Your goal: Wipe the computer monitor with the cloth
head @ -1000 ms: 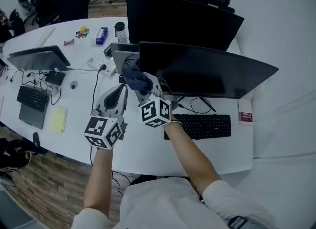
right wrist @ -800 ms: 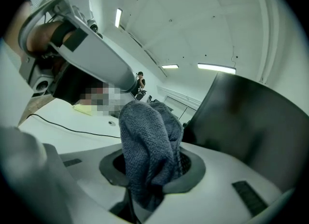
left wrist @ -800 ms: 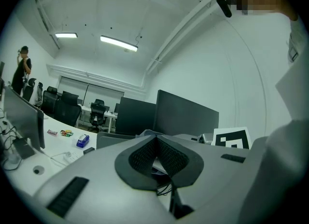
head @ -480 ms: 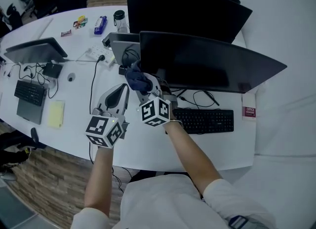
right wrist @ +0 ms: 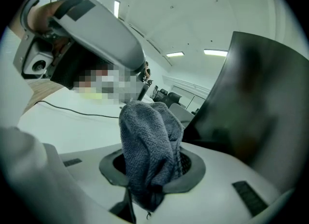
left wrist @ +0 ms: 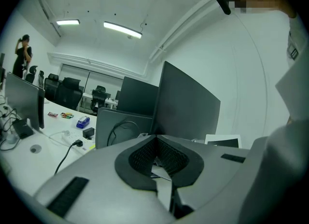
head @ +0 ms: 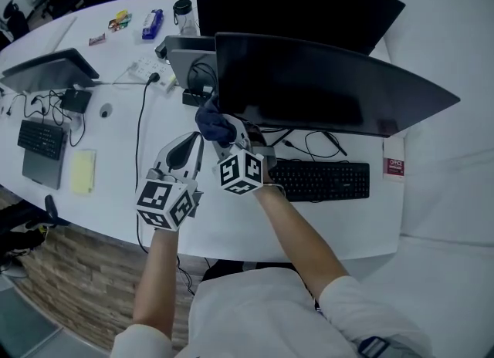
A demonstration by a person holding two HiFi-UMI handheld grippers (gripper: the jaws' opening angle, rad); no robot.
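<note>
At the far left of the white, curved table (head: 116, 148) lie a flat black keyboard (head: 38, 139) and a pale yellow, rectangular pad (head: 83, 171). A thin black cable (head: 141, 125) runs down the tabletop beside them.

The left gripper (head: 187, 142), smooth grey plastic with a marker cube at its back, hovers over the table just beside the right one. In the left gripper view its jaws stand closed (left wrist: 155, 140), the dark ribbed pads meeting at the tips with nothing clamped between them.

The right gripper (head: 225, 137) clamps a dark grey-blue cloth (head: 214, 123). In the right gripper view the cloth (right wrist: 147, 141) is a bunched, nubbly terry wad that rises in soft folds from between the jaws (right wrist: 152, 172).

The cloth sits at the lower left corner of the monitor (head: 332, 90), a thin, flat, dark panel with a smooth, dull face (right wrist: 256, 102); whether the two touch cannot be told. A black keyboard (head: 320, 180) lies under the monitor's lower edge, and a small red-and-white card (head: 394, 167) lies to its right.
</note>
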